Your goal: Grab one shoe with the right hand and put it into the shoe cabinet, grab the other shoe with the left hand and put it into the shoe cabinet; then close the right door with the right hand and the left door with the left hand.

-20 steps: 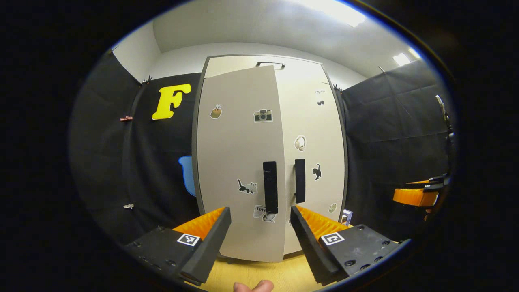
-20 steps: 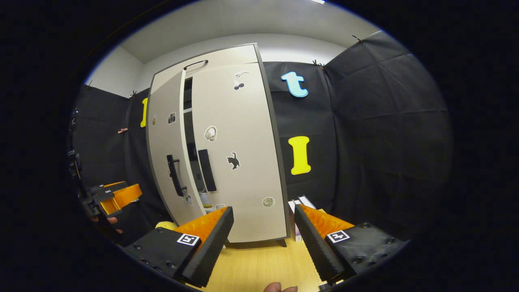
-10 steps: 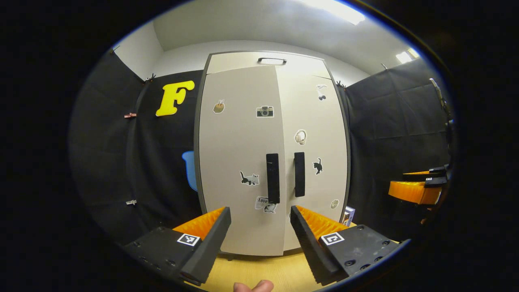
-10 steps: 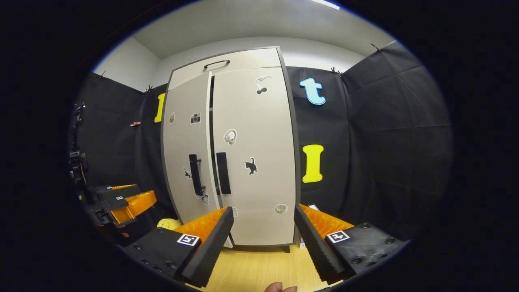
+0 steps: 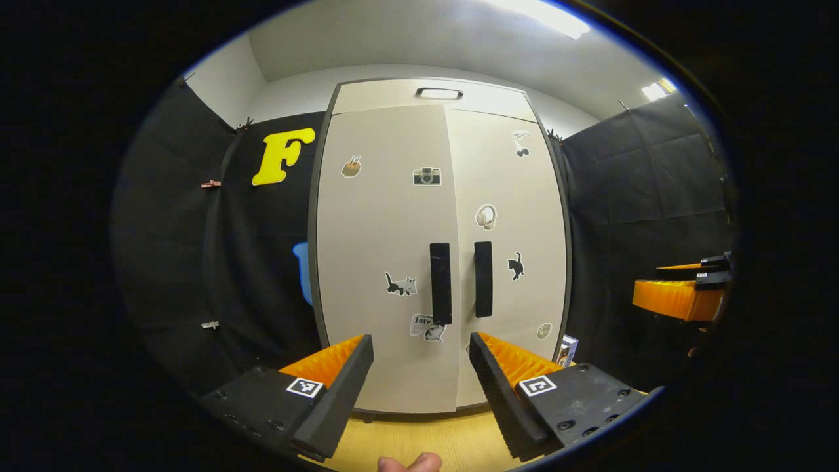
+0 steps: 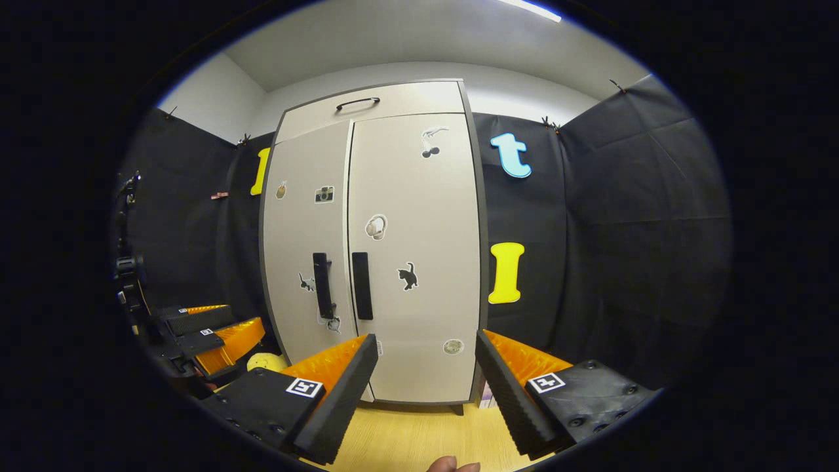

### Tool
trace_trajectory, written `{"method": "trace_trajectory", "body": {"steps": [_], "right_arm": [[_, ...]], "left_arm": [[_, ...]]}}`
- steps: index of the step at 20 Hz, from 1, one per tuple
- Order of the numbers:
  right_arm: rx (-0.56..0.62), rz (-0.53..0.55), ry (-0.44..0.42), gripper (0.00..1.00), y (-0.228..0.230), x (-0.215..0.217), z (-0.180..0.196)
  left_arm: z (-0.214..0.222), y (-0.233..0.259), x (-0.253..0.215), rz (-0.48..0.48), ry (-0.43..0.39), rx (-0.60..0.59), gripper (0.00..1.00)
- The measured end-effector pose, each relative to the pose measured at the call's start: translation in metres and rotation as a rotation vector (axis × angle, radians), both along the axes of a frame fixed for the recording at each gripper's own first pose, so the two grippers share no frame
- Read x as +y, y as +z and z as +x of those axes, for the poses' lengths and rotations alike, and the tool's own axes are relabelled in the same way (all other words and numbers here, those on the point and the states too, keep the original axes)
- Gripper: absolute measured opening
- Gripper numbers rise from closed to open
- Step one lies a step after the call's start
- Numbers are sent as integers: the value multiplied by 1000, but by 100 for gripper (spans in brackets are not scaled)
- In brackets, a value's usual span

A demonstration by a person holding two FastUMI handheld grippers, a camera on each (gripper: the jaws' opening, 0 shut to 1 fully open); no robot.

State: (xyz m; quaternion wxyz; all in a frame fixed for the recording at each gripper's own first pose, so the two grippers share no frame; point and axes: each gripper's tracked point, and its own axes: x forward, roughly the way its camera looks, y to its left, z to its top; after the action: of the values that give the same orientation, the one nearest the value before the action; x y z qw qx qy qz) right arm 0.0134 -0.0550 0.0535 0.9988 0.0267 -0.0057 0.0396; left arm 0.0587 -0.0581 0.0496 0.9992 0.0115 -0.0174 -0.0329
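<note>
The tall beige shoe cabinet (image 5: 439,255) stands straight ahead with both doors flush and shut, black handles (image 5: 440,283) side by side at the middle. In the right gripper view the same cabinet (image 6: 380,249) sits left of centre, doors shut. My left gripper (image 5: 419,387) is open and empty, a short way in front of the doors. My right gripper (image 6: 426,393) is open and empty too, back from the cabinet. The right gripper (image 5: 678,295) also shows far right in the left gripper view, and the left gripper (image 6: 203,328) shows low on the left in the right gripper view. The shoes are hidden.
Wooden floor (image 5: 419,439) runs under the cabinet. A small box (image 5: 567,349) stands at the cabinet's right foot. A yellow object (image 6: 267,362) lies on the floor left of the cabinet. A fingertip (image 5: 409,463) shows at the bottom edge.
The left door has swung from ajar to flush with the right door. Both grippers have drawn back slightly from the cabinet, staying open.
</note>
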Motion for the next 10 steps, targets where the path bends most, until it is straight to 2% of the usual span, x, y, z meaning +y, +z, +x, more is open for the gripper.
{"method": "trace_trajectory", "body": {"steps": [10], "right_arm": [[-13,9,-11,98,3,-5,6]], "left_arm": [[9,13,-2,11,-11,-22,93]]}}
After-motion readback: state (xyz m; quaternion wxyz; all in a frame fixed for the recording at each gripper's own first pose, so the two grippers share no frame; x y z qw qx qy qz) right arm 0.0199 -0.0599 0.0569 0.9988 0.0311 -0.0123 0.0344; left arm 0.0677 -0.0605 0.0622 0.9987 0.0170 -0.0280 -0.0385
